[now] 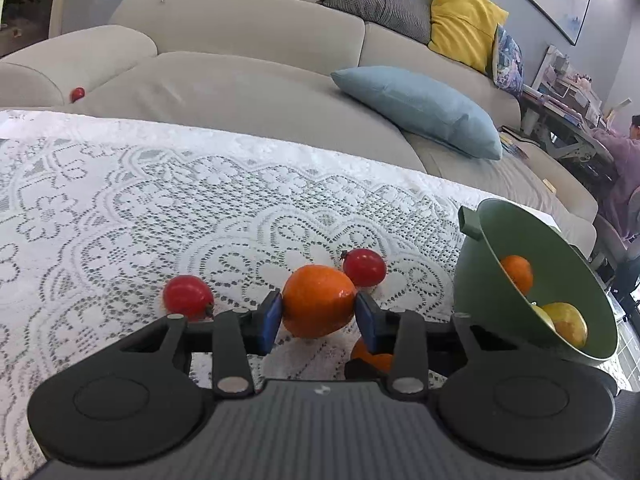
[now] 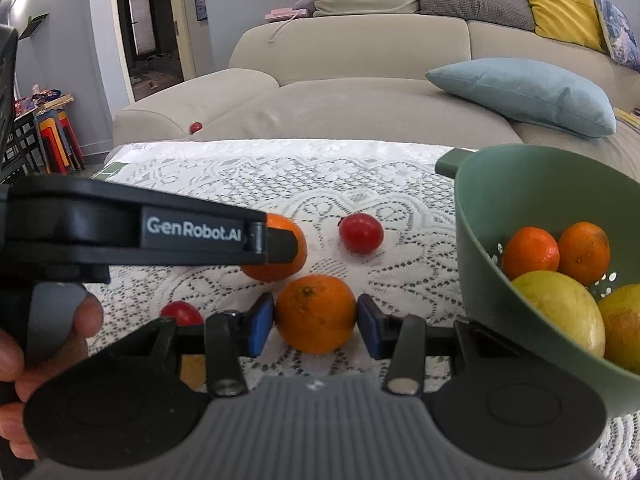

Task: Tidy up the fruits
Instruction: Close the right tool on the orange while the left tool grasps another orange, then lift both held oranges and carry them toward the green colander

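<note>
L gripper is clamped on an orange, blue pads pressing both its sides; fruit looks raised a bit off the lace cloth. R gripper likewise pinches a second orange, pads touching left & right, jaws only partly apart to fit it; this one sits on the cloth.

Landmark = green colander, standing at the R side of the table. Both held oranges are just left of it, outside its wall. In the R wrist view the L gripper's orange lies a bit beyond the R one, further from the colander, half hidden by the L tool's black arm. A hand grips that tool at the near left.

Inside the colander: two small oranges & two yellow-green fruits.

Left of the colander: one red fruit behind the oranges, another much further left. Far beyond, a red fruit on the beige sofa, a blue cushion behind the colander.
</note>
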A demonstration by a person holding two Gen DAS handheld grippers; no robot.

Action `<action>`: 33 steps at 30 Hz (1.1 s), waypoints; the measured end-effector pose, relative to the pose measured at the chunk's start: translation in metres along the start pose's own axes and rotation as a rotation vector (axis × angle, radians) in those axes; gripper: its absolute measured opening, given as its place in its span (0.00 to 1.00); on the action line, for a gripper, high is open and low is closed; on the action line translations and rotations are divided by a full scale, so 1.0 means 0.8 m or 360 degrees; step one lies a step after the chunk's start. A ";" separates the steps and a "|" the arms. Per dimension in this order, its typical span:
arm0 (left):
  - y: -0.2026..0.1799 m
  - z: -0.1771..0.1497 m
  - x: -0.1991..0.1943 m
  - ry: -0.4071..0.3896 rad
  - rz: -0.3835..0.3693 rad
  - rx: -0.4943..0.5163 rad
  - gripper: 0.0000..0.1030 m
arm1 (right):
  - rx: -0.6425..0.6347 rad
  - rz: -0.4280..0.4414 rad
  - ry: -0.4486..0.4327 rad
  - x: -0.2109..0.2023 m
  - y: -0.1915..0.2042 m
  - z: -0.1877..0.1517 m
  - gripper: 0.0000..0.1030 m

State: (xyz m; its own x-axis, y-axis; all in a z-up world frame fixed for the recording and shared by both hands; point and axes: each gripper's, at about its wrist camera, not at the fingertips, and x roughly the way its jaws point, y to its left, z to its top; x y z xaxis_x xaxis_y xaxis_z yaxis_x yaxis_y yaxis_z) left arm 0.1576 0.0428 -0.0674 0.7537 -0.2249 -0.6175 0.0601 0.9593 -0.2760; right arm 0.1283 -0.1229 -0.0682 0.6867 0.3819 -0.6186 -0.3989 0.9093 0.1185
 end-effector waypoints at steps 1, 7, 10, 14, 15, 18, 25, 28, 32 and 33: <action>0.000 0.000 -0.004 -0.0007 0.0002 0.0002 0.43 | -0.0007 0.0003 -0.0002 -0.002 0.001 0.000 0.42; -0.001 -0.002 -0.030 -0.0040 0.0005 -0.0028 0.43 | -0.0035 0.0028 -0.0038 -0.021 0.005 0.000 0.42; 0.000 -0.004 -0.044 -0.0061 0.0002 -0.0047 0.43 | -0.0039 0.0052 -0.0057 -0.032 0.006 0.001 0.42; -0.001 -0.004 -0.059 -0.0086 0.0011 -0.0065 0.43 | -0.0065 0.0089 -0.0075 -0.044 0.009 0.000 0.42; -0.001 -0.005 -0.062 -0.0090 0.0018 -0.0071 0.43 | -0.0072 0.0094 -0.0078 -0.047 0.010 0.000 0.42; -0.003 -0.007 -0.071 -0.0092 0.0027 -0.0092 0.42 | -0.0088 0.0106 -0.0098 -0.057 0.012 0.001 0.42; -0.016 -0.006 -0.083 -0.0086 -0.0058 -0.0098 0.26 | -0.0081 0.0119 -0.0111 -0.068 0.006 0.003 0.42; -0.017 -0.012 -0.070 -0.0003 -0.0035 -0.0100 0.26 | -0.0065 0.0112 -0.0081 -0.063 0.003 -0.001 0.41; -0.009 -0.023 -0.059 0.0071 -0.0045 -0.0153 0.26 | -0.0010 0.0136 -0.0048 -0.059 -0.010 -0.006 0.41; -0.007 -0.024 -0.058 0.0078 -0.0047 -0.0157 0.26 | -0.0005 0.0136 -0.0044 -0.059 -0.011 -0.006 0.41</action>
State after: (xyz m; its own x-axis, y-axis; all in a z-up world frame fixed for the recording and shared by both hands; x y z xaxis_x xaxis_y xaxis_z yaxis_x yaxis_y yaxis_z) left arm 0.1093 0.0444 -0.0514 0.7195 -0.2632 -0.6427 0.0154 0.9312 -0.3641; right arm 0.0965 -0.1500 -0.0437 0.6664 0.4624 -0.5849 -0.4586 0.8727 0.1674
